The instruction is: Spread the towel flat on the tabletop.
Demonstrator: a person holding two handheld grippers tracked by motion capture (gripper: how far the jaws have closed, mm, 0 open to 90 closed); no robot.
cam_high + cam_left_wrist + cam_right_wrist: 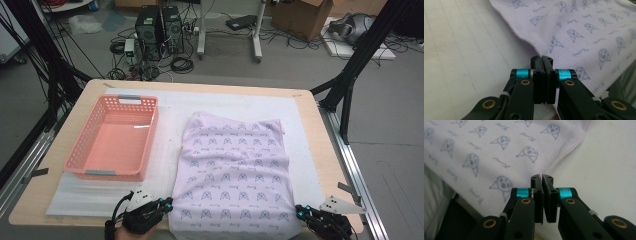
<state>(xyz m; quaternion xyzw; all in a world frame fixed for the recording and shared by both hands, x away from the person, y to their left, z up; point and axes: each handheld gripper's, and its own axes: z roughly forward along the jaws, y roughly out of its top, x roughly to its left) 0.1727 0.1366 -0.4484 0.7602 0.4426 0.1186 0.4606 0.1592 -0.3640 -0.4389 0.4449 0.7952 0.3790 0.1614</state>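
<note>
A pale lilac cloth (235,165) printed with small grey faces lies flat on the white mat, its near edge at the table's front. My left gripper (169,202) is at the cloth's near left corner. In the left gripper view its jaws (541,58) are pressed together, with the cloth (579,30) edge running into their tips. My right gripper (299,210) is at the near right corner. In the right gripper view its jaws (542,177) are likewise closed, and the hemmed edge of the cloth (499,150) meets them at the tips.
An empty pink plastic basket (150,145) stands left of the cloth on the white mat (170,105). The wooden table (320,140) ends just right of the mat. Black frame posts (350,70) rise at the table's sides. Computers and cables lie on the floor beyond.
</note>
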